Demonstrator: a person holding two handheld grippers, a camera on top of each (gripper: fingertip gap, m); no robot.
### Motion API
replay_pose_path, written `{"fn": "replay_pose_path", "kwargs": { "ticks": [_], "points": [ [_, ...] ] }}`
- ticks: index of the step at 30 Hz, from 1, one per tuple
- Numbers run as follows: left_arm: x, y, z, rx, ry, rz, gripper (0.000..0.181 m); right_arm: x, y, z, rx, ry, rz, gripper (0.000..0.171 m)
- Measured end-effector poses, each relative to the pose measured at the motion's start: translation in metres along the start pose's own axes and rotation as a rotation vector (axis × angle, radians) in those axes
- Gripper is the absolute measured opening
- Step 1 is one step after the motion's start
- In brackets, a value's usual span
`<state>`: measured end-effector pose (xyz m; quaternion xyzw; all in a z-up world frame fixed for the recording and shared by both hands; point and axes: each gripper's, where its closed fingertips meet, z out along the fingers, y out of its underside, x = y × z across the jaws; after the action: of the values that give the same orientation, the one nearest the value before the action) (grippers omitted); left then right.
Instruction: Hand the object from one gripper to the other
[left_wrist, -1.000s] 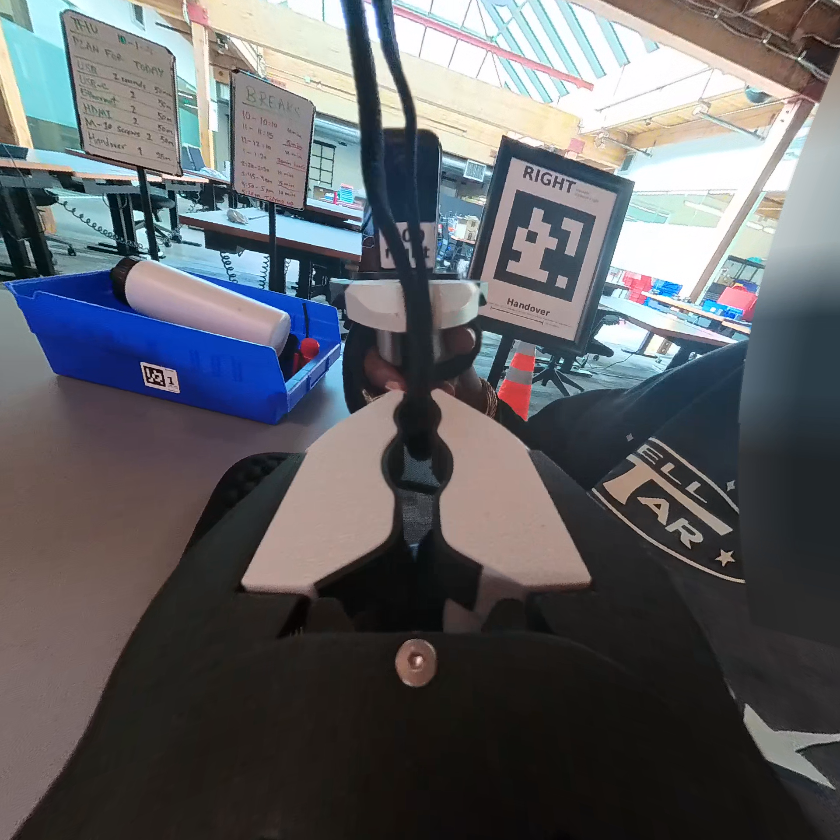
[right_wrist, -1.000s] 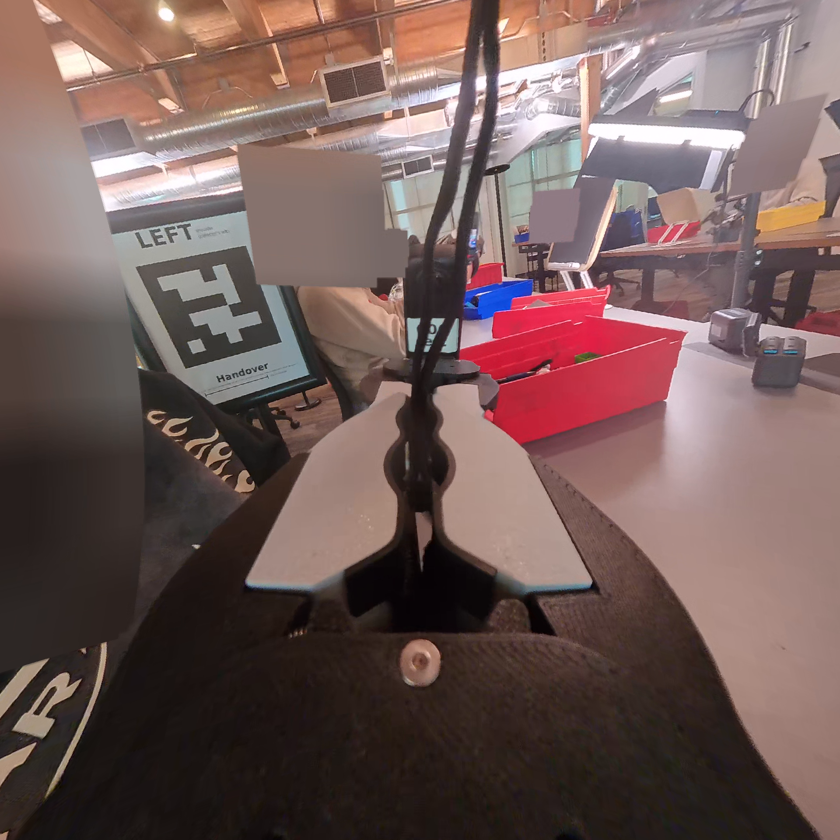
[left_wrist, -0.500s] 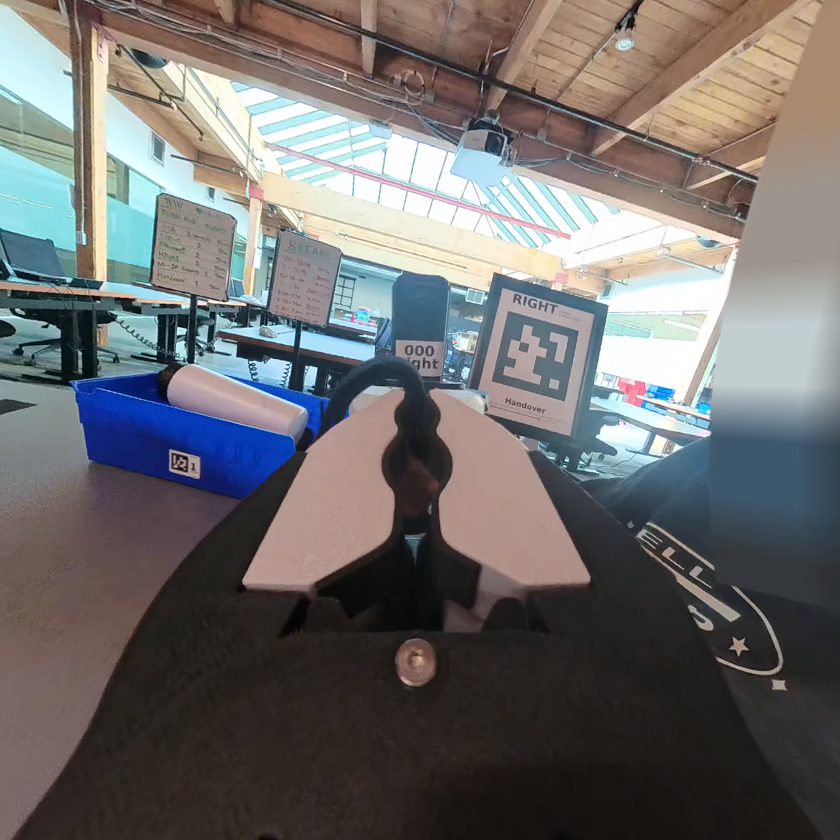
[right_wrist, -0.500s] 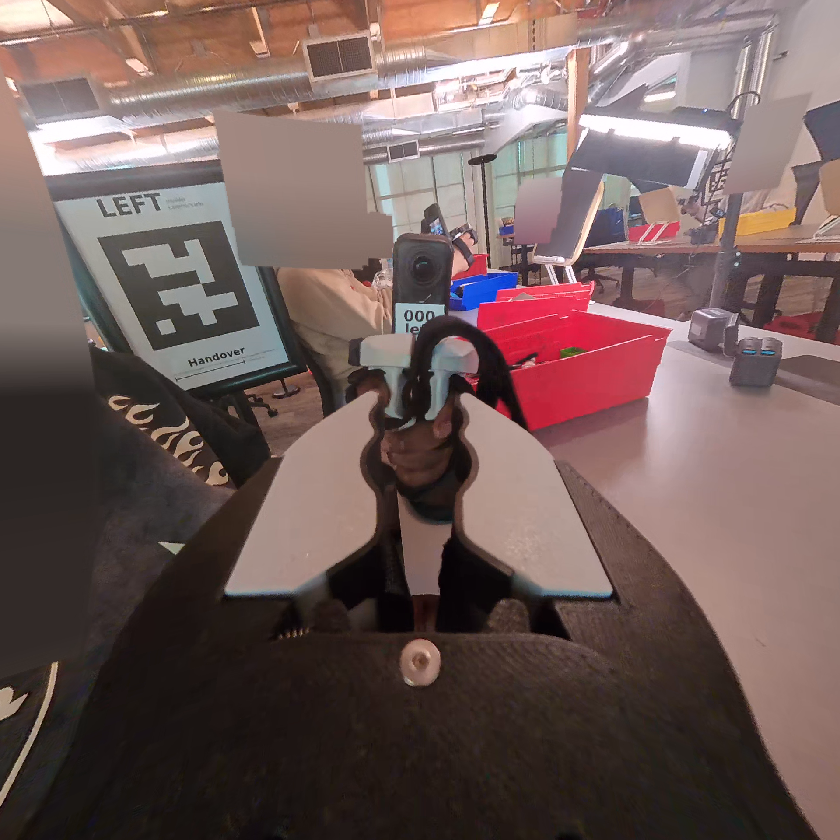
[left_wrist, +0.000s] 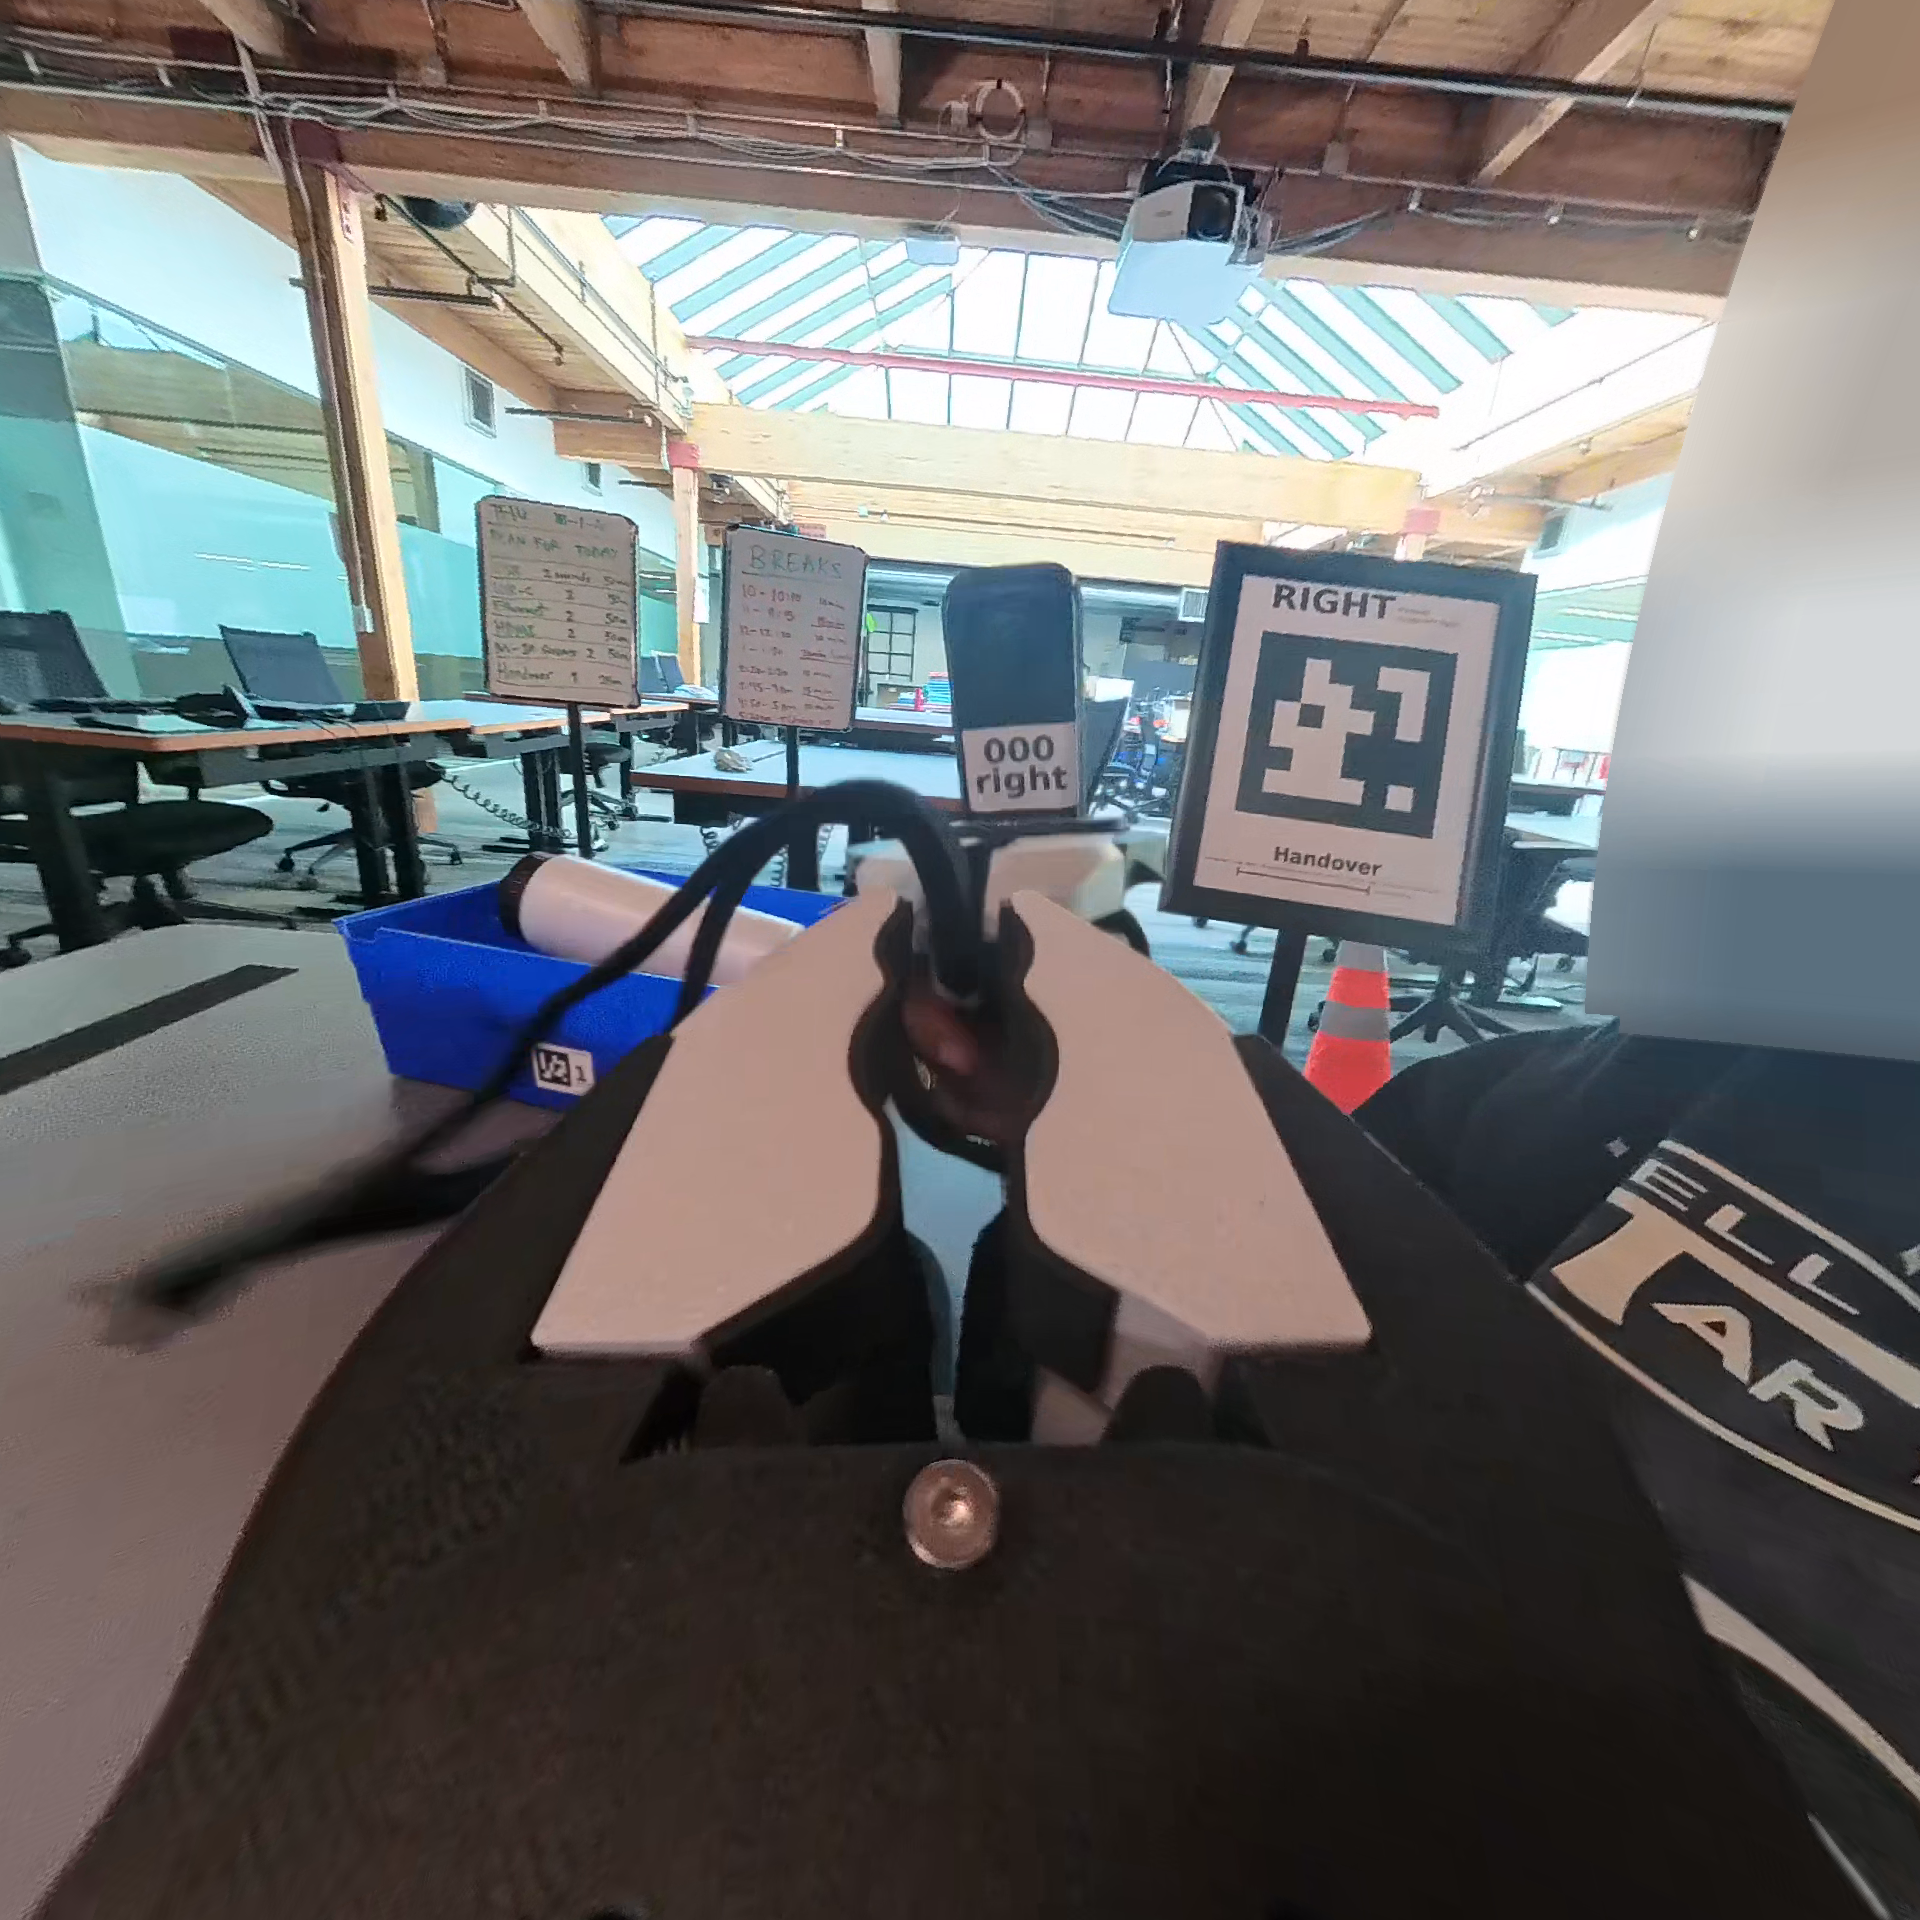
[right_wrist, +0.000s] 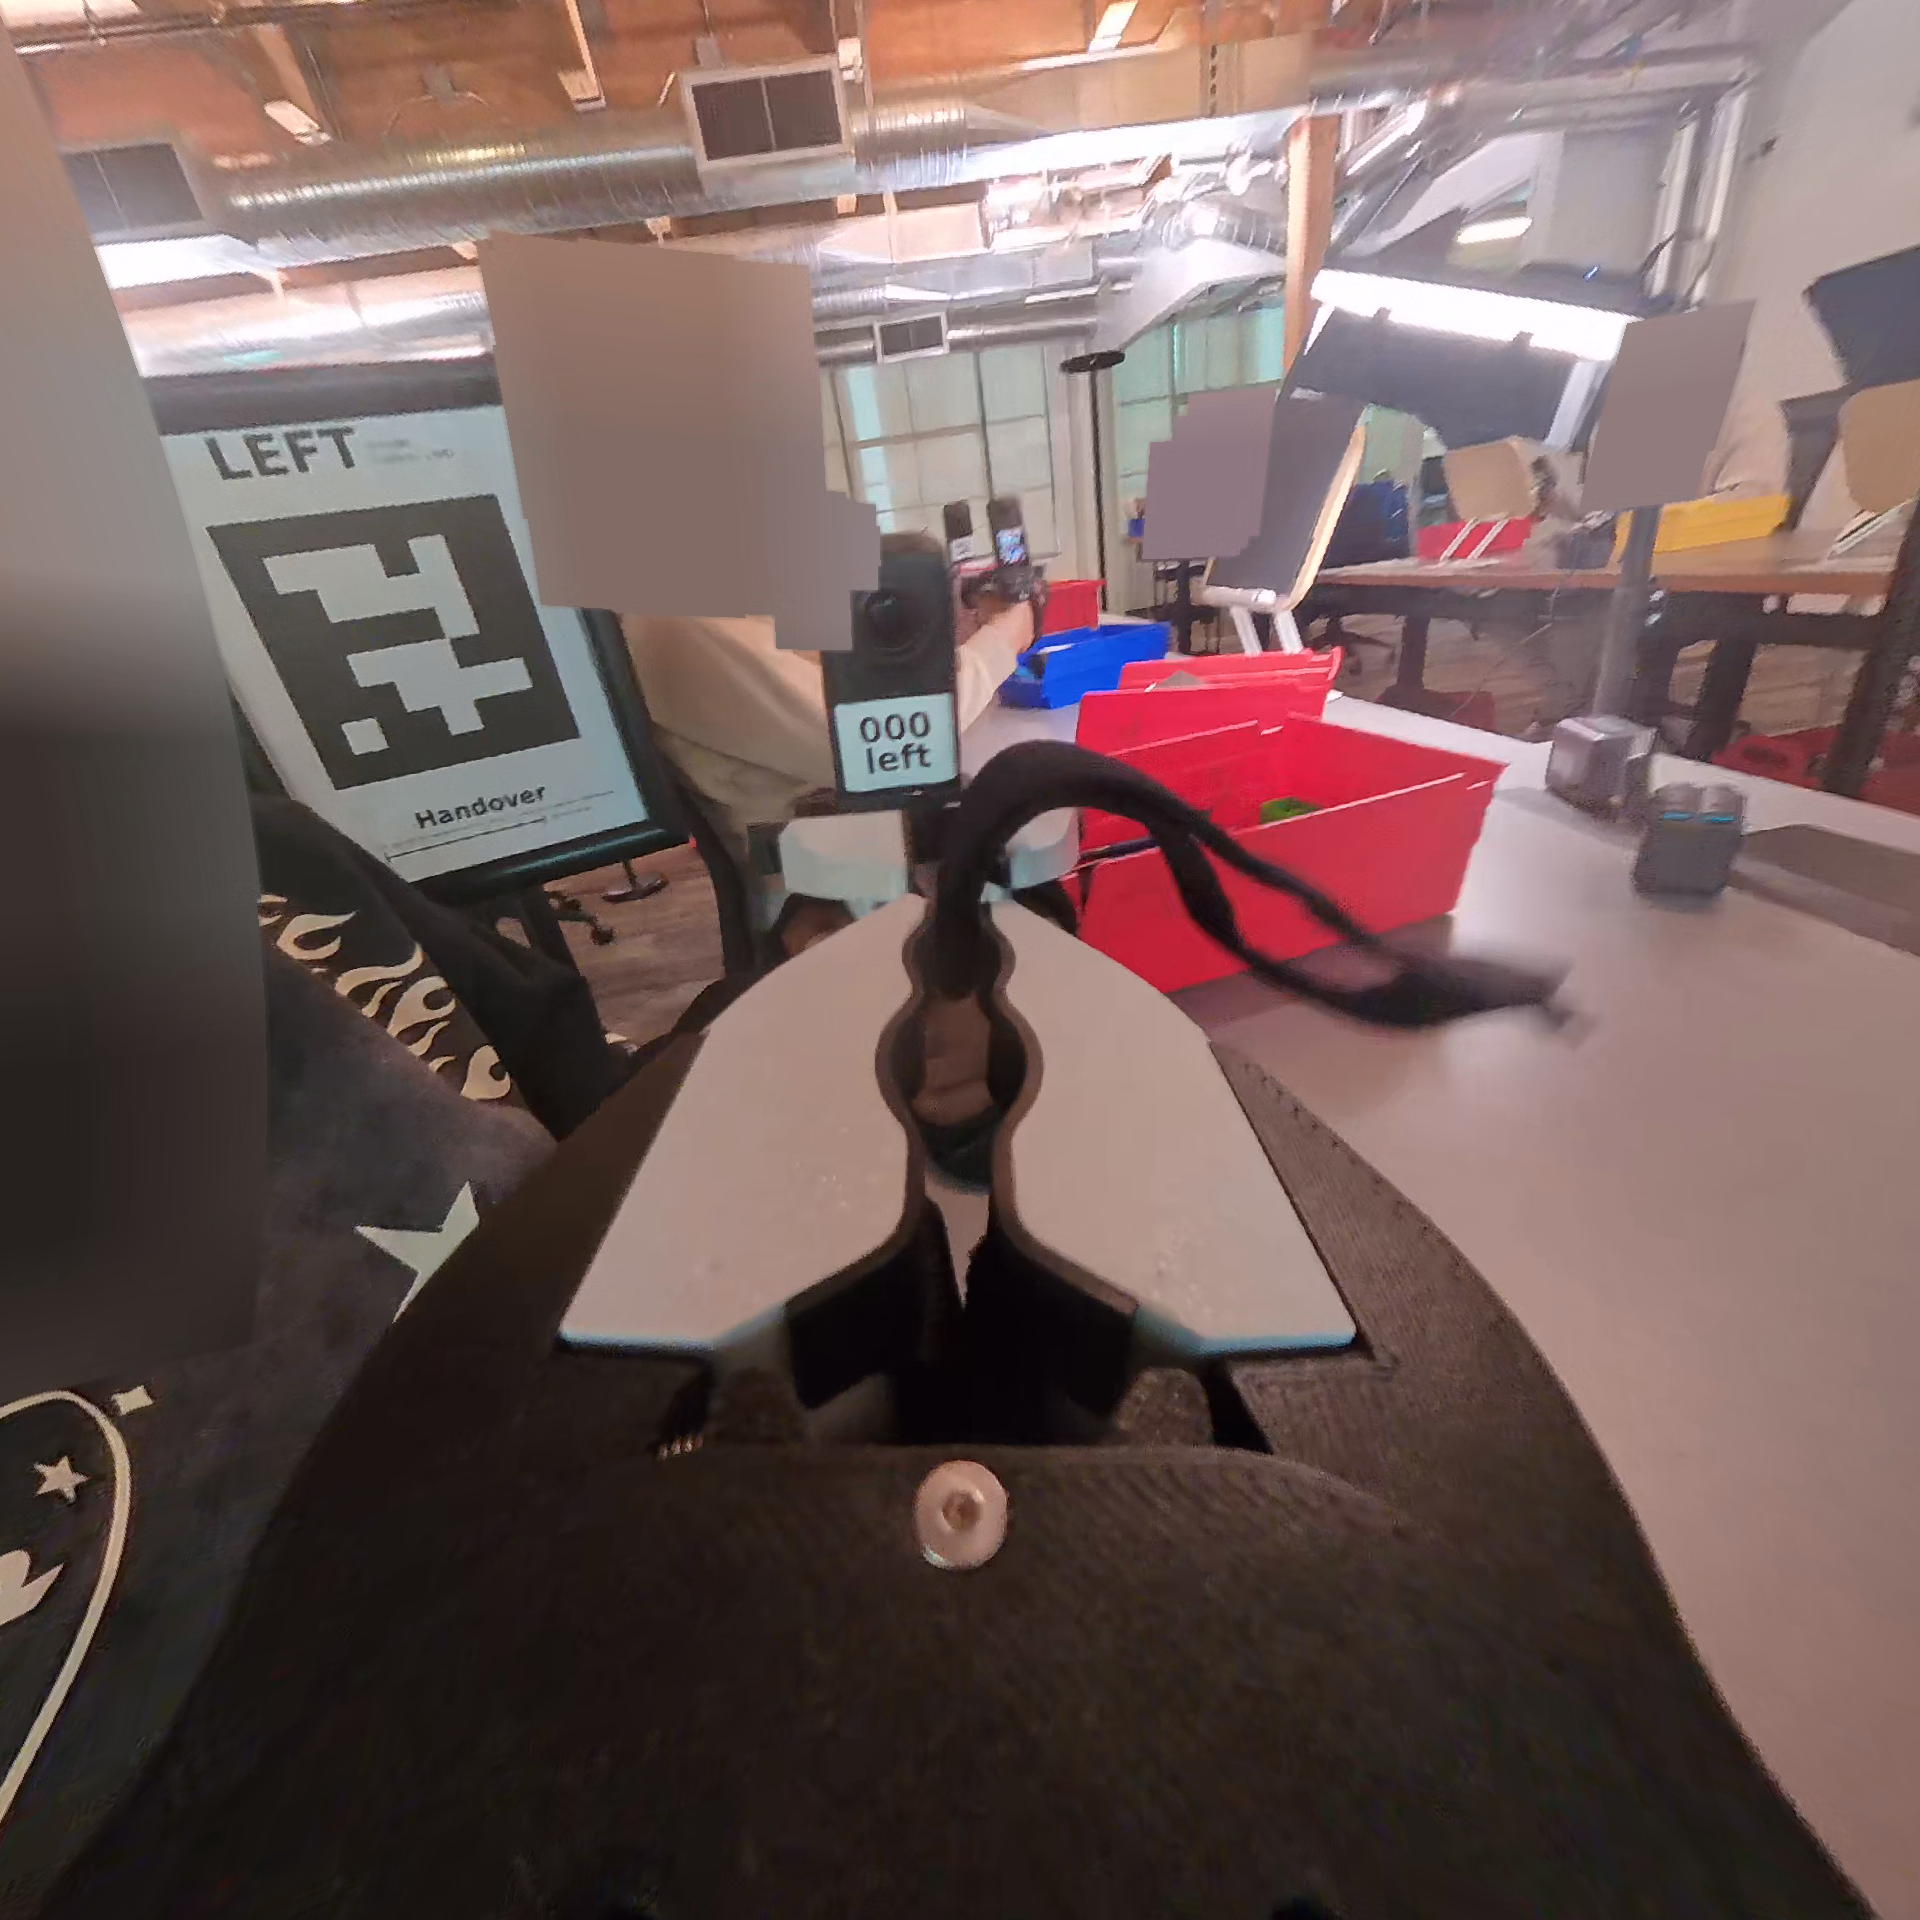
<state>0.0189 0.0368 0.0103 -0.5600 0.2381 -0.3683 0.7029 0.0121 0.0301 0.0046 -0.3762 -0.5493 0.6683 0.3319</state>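
Between the two facing tools, a black cord (left_wrist: 914, 852) hung in a loop.
Right tool (right_wrist: 961, 925) pinched it tight; left tool (left_wrist: 951, 920) stood slightly parted, cord between its tips, the tail trailing blurred over the counter (right_wrist: 1662, 1195).

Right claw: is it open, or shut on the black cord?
Shut. The right claw has its tips pressed to both sides of the black cord, which loops over onto the grey table.

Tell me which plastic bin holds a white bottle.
The blue plastic bin in the left wrist view: a white cylindrical bottle lies in it. The red plastic bin shows none.
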Motion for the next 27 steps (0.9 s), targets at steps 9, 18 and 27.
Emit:
{"fn": "replay_pose_path", "kwargs": {
  "ticks": [9, 18, 27],
  "points": [
    [-0.018, -0.015, -0.014, 0.038, -0.103, 0.008, 0.066, 0.044, -0.063, -0.099, 0.076, 0.478, -0.346, 0.006],
    [-0.067, -0.005, -0.043, -0.138, -0.379, 0.014, 0.133, 0.114, -0.053, -0.195, 0.064, 0.701, -0.297, 0.006],
    [-0.083, -0.025, -0.077, -0.146, -0.537, 0.206, 0.133, 0.159, -0.056, -0.224, 0.154, 0.635, -0.069, 0.006]
  ]
}}
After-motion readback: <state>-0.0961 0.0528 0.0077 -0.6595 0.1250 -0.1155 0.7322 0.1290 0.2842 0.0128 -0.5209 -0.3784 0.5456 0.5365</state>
